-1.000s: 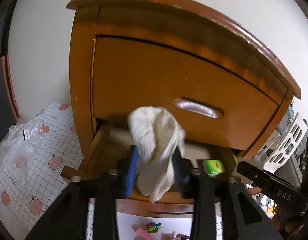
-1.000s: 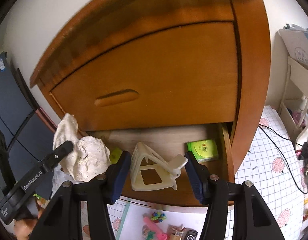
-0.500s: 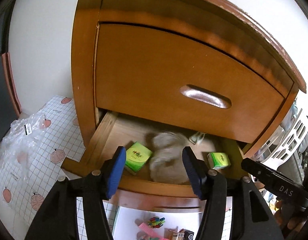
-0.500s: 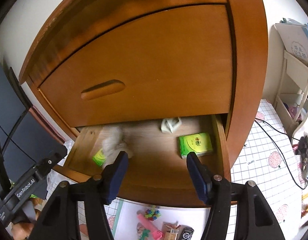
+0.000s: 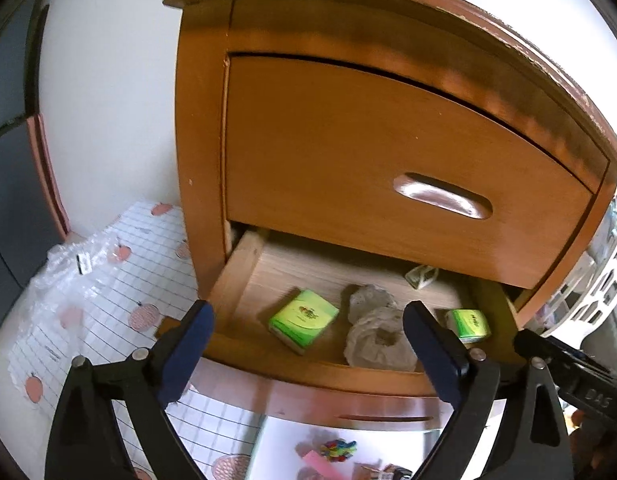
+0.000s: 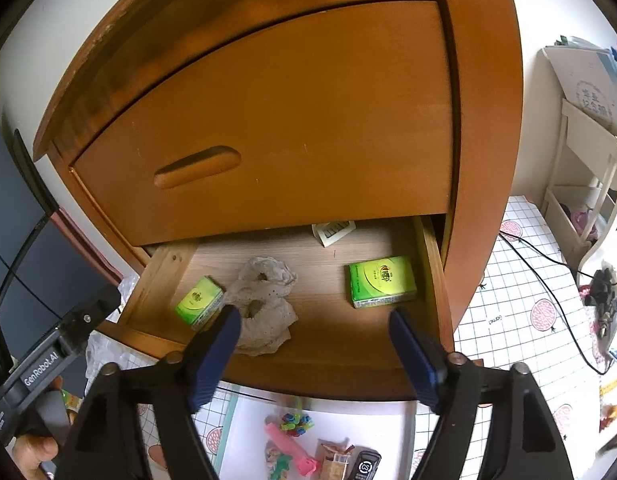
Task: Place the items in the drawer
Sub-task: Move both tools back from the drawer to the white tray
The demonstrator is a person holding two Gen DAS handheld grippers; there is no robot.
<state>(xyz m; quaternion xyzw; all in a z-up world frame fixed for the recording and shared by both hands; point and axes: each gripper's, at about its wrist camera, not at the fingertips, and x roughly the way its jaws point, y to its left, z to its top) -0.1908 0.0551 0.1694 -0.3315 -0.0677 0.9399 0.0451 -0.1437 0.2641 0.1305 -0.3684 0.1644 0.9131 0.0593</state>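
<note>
The lower drawer of a wooden nightstand stands pulled out. Inside lie a crumpled white lace cloth, two green packets, one at left and one at right, and a small white clip at the back. My left gripper hangs open in front of the drawer with nothing in it. My right gripper is open too, above the drawer's front edge, empty.
The upper drawer is closed, with a recessed handle. On the floor below lie small toys and a lighter on white paper. A white rack stands at right; a plastic bag at left.
The left gripper opened and dropped the white cloth into the drawer; the right gripper let go of the white clip. Both pulled back from the drawer.
</note>
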